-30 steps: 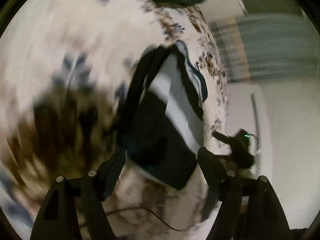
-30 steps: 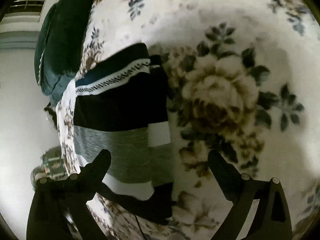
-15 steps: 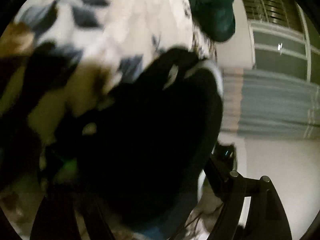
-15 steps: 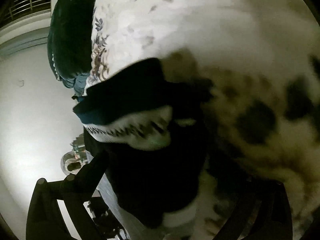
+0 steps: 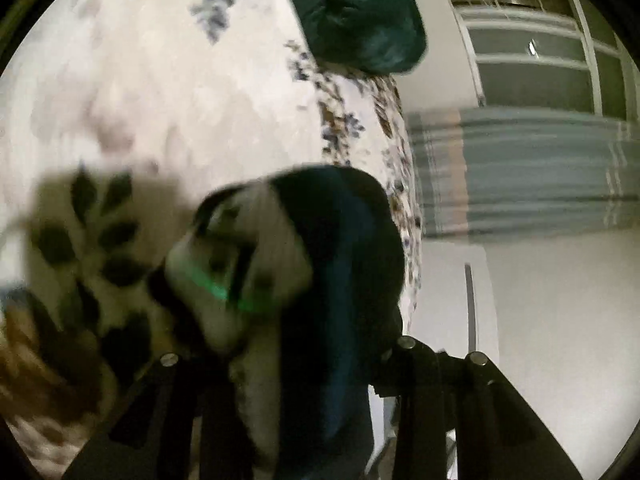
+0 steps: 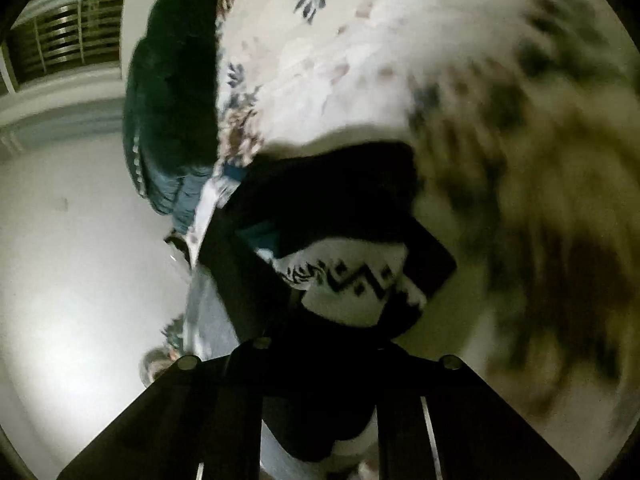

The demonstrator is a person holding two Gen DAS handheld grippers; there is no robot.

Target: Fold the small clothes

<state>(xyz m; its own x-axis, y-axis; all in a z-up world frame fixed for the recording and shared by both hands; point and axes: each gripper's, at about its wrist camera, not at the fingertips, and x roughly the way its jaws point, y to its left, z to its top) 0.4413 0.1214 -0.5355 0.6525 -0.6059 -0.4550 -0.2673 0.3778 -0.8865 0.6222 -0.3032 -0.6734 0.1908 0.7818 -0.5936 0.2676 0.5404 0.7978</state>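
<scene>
Right gripper (image 6: 320, 356): jaws closing, pinching the dark patterned garment (image 6: 352, 280) at its near edge.
Left gripper (image 5: 280, 364): jaws closing too, the same garment (image 5: 340, 248) bunched between them.
Garment: lay at the edge of the floral bed (image 5: 160, 80), directly ahead of both grippers.
Next: likely lifting that edge away across the bed.

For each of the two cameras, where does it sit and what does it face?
Left wrist: sits on the left gripper, facing the dark garment bunched between its closing jaws, over the floral bedspread.
Right wrist: sits on the right gripper, facing the same garment, jaws closing on it.
Shared: garment, bedspread, green pillow.
</scene>
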